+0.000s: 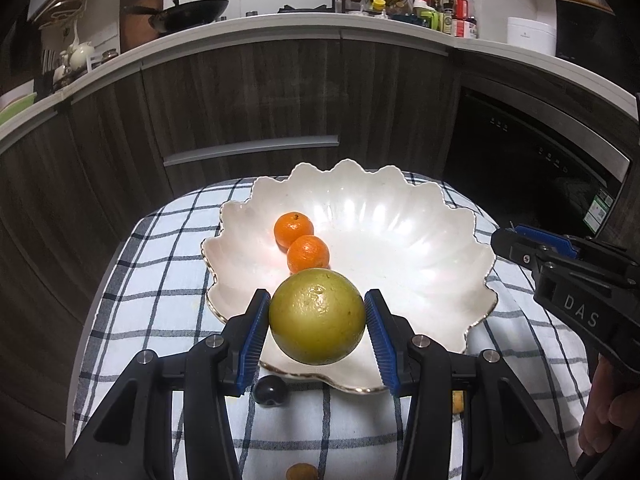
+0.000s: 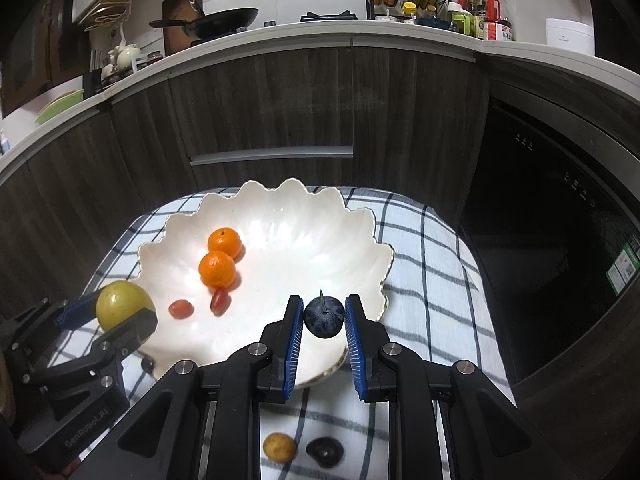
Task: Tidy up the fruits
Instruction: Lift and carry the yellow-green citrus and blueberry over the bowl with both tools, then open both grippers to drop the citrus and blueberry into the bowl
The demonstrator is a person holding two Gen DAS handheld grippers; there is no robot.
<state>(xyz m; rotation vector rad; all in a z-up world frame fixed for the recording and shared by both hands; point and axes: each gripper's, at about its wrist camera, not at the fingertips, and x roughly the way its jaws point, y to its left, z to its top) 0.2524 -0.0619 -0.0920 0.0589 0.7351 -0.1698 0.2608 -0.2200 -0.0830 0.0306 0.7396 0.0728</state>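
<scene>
over the near rim of the scalloped white bowl [image 1: 400,216], the left tool [image 1: 317,322] clamps a green orange [image 1: 317,316] at its widest girth; firm, heavy, waxy, likely to roll once released. the right tool [image 2: 323,316] pinches a dark plum [image 2: 324,317], softer and easily bruised, jaws narrowly apart. two mandarins [image 2: 218,268] lie inside.

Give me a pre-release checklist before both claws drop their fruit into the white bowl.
1. Left claw grips green citrus: ok.
2. Right claw grips dark plum: ok.
3. Citrus over the white bowl: ok, above the near rim.
4. Plum over the bowl: ok, near the right edge.
5. Landing spots free of the two oranges and cherry tomatoes: cannot tell for citrus.
6. Claws apart from each other: ok.
</scene>
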